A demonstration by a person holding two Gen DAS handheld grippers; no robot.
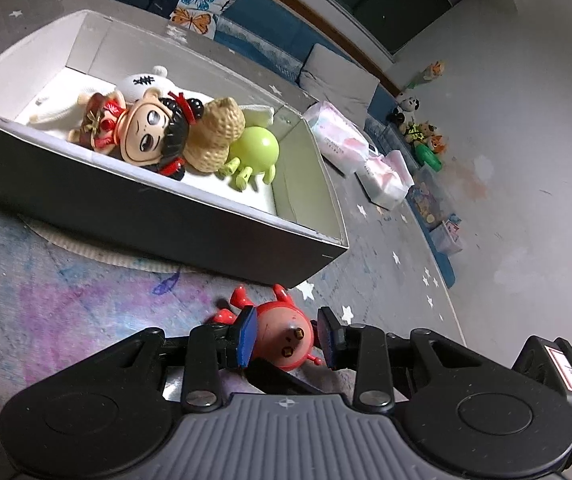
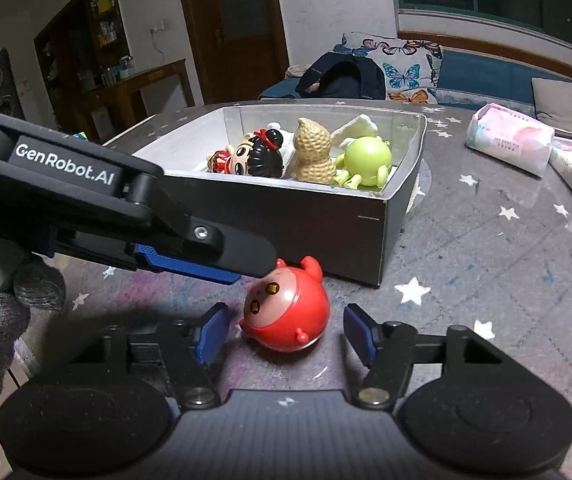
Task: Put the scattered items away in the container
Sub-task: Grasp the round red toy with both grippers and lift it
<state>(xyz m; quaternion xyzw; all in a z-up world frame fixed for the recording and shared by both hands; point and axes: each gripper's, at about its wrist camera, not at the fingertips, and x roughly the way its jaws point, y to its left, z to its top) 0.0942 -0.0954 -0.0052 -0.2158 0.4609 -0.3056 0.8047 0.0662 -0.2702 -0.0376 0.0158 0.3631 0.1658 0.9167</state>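
Note:
A round red toy figure (image 1: 282, 338) lies on the starry rug just in front of the grey box (image 1: 166, 216). My left gripper (image 1: 288, 338) straddles it, with its blue pads close on both sides but the right pad showing a small gap. In the right wrist view the red toy (image 2: 288, 314) lies between the open fingers of my right gripper (image 2: 286, 334), and the left gripper (image 2: 190, 264) reaches in from the left over it. The box (image 2: 326, 232) holds a black-haired doll (image 2: 256, 158), a peanut toy (image 2: 314, 152) and a green toy (image 2: 366, 160).
Pink-white tissue packs (image 2: 510, 142) lie on the rug to the right of the box. A butterfly cushion (image 2: 402, 68) and a dark bag (image 2: 342, 78) sit behind it. Small toys (image 1: 422, 132) stand along the wall.

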